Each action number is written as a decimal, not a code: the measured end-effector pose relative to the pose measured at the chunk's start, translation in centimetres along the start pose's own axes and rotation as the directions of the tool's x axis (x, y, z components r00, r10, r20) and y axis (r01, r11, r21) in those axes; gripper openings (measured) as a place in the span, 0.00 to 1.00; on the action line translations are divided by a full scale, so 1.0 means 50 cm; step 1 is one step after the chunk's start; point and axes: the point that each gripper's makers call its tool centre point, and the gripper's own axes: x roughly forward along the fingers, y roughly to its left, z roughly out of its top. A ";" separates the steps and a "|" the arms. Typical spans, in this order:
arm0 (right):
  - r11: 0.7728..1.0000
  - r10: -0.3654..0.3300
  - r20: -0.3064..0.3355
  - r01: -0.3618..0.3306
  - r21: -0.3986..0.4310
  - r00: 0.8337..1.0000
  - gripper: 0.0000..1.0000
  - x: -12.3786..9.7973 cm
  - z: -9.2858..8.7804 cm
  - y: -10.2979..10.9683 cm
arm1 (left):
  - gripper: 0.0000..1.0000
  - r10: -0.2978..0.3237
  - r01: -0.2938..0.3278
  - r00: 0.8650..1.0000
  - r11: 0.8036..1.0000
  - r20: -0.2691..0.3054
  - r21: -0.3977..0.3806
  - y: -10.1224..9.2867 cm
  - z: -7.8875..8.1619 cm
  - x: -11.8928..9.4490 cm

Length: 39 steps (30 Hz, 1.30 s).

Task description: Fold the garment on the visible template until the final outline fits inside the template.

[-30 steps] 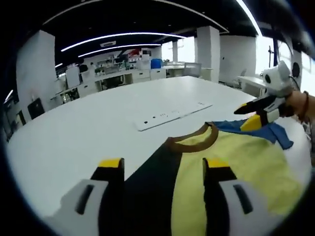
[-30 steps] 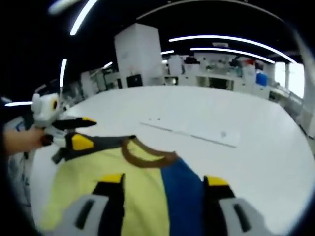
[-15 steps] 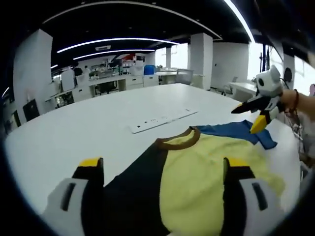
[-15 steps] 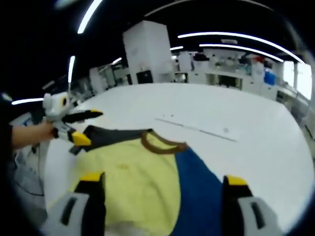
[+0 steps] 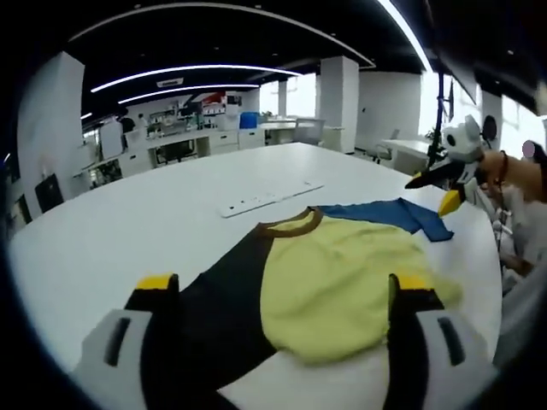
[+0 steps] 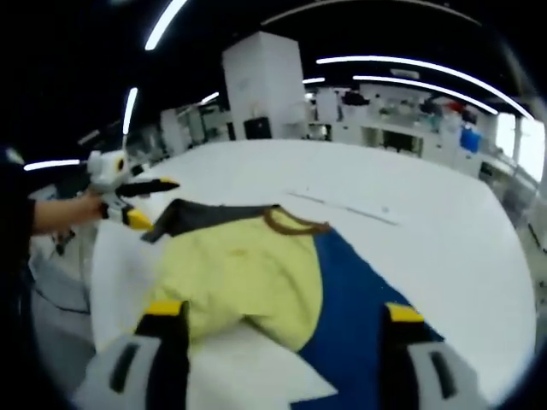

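Both grippers, left (image 5: 278,295) and right (image 6: 278,320), stood wide open and empty above the yellow, black and blue shirt (image 5: 329,269) on the white table (image 5: 128,231).

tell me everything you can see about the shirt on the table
The shirt is a soft-looking tee with a yellow middle panel, one black side, one blue side and a brown ribbed collar. It lies spread on the white table, its yellow part bunched and rumpled. Both grippers, the left gripper and the right gripper, are open beside its sleeves, gripping nothing.
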 end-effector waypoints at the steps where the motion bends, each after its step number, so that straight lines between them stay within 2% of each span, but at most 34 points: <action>1: 1.000 0.001 -0.003 -0.001 0.002 1.000 0.91 -0.006 -0.007 0.002 | 0.99 -0.006 0.006 1.000 1.000 0.003 -0.009 -0.001 -0.002 -0.008; 6: 1.000 0.002 -0.043 -0.002 0.012 0.999 0.89 -0.039 -0.059 0.007 | 0.99 -0.008 0.008 1.000 1.000 0.009 -0.025 -0.016 -0.009 -0.045; 11: 0.999 -0.006 -0.068 0.009 0.044 0.998 0.88 -0.063 -0.103 0.005 | 0.99 -0.005 0.005 1.000 0.999 -0.011 -0.034 -0.033 -0.028 -0.069; 14: 0.998 -0.015 -0.083 0.020 0.056 0.996 0.82 -0.080 -0.131 -0.003 | 0.99 -0.003 0.002 1.000 0.998 -0.005 -0.065 -0.040 -0.037 -0.089; 22: 0.999 -0.006 -0.132 0.012 0.046 0.991 0.71 -0.107 -0.199 -0.017 | 0.99 -0.003 0.001 0.999 0.998 -0.032 -0.071 -0.080 -0.077 -0.123; 24: 0.999 -0.007 -0.143 0.014 0.046 0.990 0.68 -0.108 -0.217 -0.027 | 0.96 0.007 -0.010 0.999 0.998 -0.047 -0.058 -0.085 -0.083 -0.128; 26: 0.998 -0.014 -0.149 0.022 0.055 0.989 0.63 -0.109 -0.230 -0.035 | 0.92 0.024 -0.024 0.998 1.000 -0.060 -0.001 -0.082 -0.093 -0.135; 29: 0.997 -0.037 -0.151 0.046 0.060 0.988 0.55 -0.111 -0.249 -0.047 | 0.90 0.035 -0.033 0.996 0.999 -0.085 0.030 -0.094 -0.103 -0.139; 32: 0.997 -0.064 -0.181 0.069 0.018 0.981 0.44 -0.114 -0.268 -0.051 | 0.88 0.034 -0.031 0.996 0.999 -0.088 0.036 -0.099 -0.107 -0.144; 35: 0.995 -0.098 -0.240 0.087 -0.053 0.966 0.38 -0.117 -0.288 -0.063 | 0.86 0.026 -0.025 0.996 0.999 -0.086 0.021 -0.102 -0.110 -0.146; 39: 0.993 -0.108 -0.235 0.093 -0.076 0.966 0.34 -0.121 -0.287 -0.061 | 0.85 0.022 -0.020 0.995 1.000 -0.095 0.018 -0.108 -0.118 -0.150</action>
